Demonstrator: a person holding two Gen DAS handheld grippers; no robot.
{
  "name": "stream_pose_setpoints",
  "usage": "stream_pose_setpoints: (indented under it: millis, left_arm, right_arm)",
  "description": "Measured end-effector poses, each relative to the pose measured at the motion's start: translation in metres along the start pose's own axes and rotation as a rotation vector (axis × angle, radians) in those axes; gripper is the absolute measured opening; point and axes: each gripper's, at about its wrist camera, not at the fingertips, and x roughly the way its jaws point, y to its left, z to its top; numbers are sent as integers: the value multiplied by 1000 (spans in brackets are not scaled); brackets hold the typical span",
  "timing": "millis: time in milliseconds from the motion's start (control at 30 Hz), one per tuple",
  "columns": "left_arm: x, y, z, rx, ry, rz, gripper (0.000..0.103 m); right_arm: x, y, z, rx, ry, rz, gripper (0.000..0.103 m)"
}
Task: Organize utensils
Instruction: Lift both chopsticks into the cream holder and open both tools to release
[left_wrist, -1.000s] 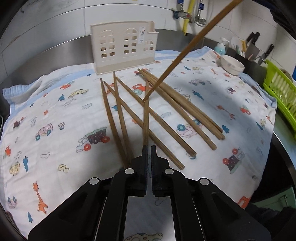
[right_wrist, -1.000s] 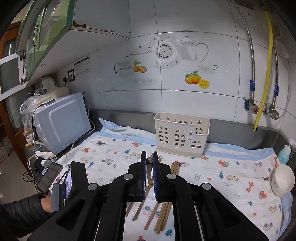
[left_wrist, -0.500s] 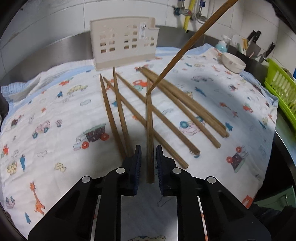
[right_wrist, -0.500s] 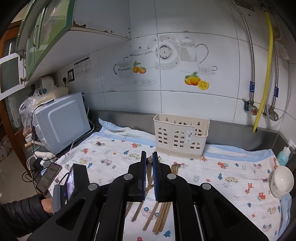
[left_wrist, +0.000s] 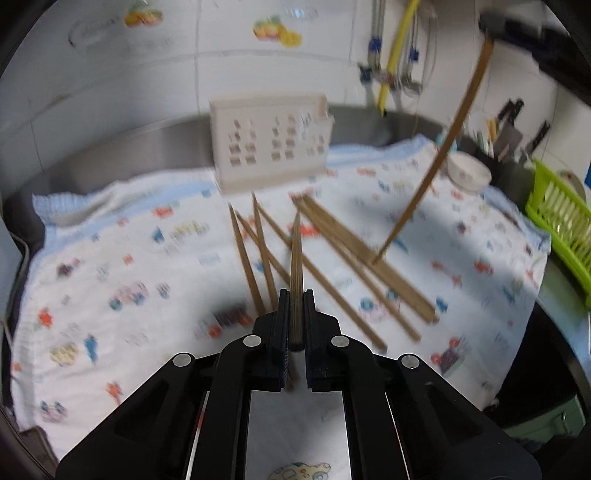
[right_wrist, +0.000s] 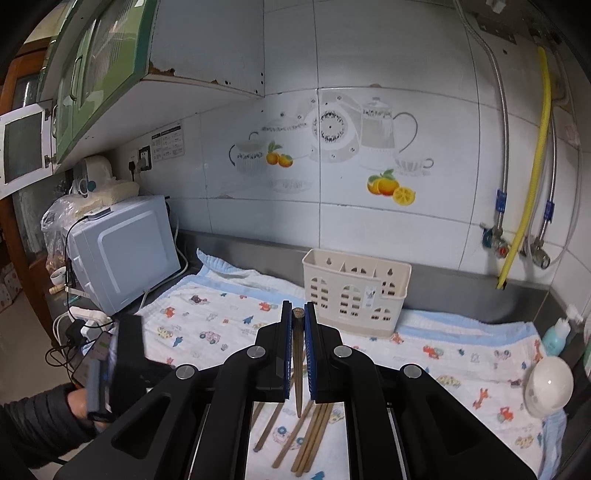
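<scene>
My left gripper is shut on a wooden chopstick, held lifted and pointing toward the beige utensil holder at the back of the cloth. Several more chopsticks lie loose on the printed cloth. My right gripper is shut on another chopstick, which hangs point down over the loose chopsticks; this chopstick shows in the left wrist view as a long slanted stick. The holder stands just beyond the right gripper.
A white bowl and a green dish rack stand at the right. A microwave and a phone with cables are at the left. A soap bottle stands near the right wall.
My left gripper closed on a chopstick and lifted it off the cloth, tilting up toward the holder. The right gripper's chopstick swung to the right in the left wrist view.
</scene>
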Motion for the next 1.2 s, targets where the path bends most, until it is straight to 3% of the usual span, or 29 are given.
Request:
stream_pose_setpoints:
  millis: [233,800,967,1200]
  left_arm:
    - [-21,18,40,-44,-93,-7,5]
    - [-23,29,153,1,-193,-19,5]
    - [-32,36,187,-5,-259,-9,5]
    - [-47,38,249,11,-387,35,5]
  right_arm:
    - [2,-17,30,-5,-4,-14,7]
    - [54,-91,135,5,-84,-169,7]
    - [91,-105,145,4,-78,-196,7]
    - [142,-118,127,18,-2,-187,7]
